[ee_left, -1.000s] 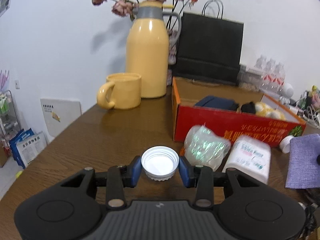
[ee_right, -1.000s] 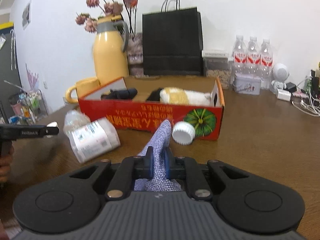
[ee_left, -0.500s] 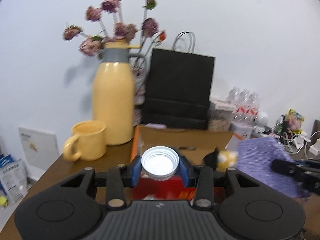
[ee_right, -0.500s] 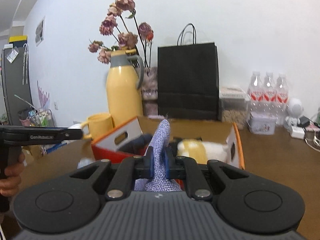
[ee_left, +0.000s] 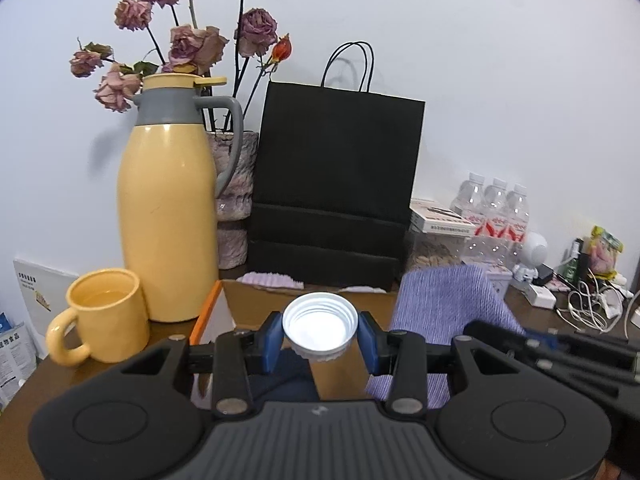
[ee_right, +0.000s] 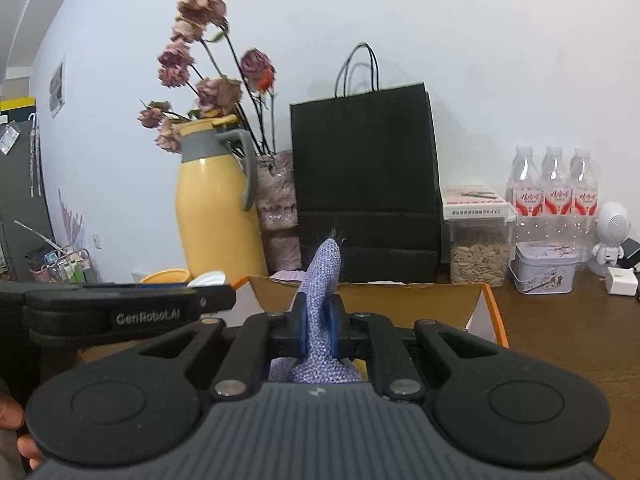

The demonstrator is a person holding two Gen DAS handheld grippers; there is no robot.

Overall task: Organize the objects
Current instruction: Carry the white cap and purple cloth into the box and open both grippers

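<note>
White cap (ee_left: pixel 319 327), open side up, clamped in left gripper (ee_left: pixel 320 338), above orange box (ee_left: pixel 208 314). Purple cloth (ee_right: pixel 322 280) pinched upright in nearly closed right gripper (ee_right: pixel 318 330), same box at 12 o'clock. Left view alone shows mug (ee_left: pixel 102 316) at 9 o'clock; right view alone, seed jar (ee_right: pixel 478 256) at 2 o'clock. Box contents mostly hidden.
</note>
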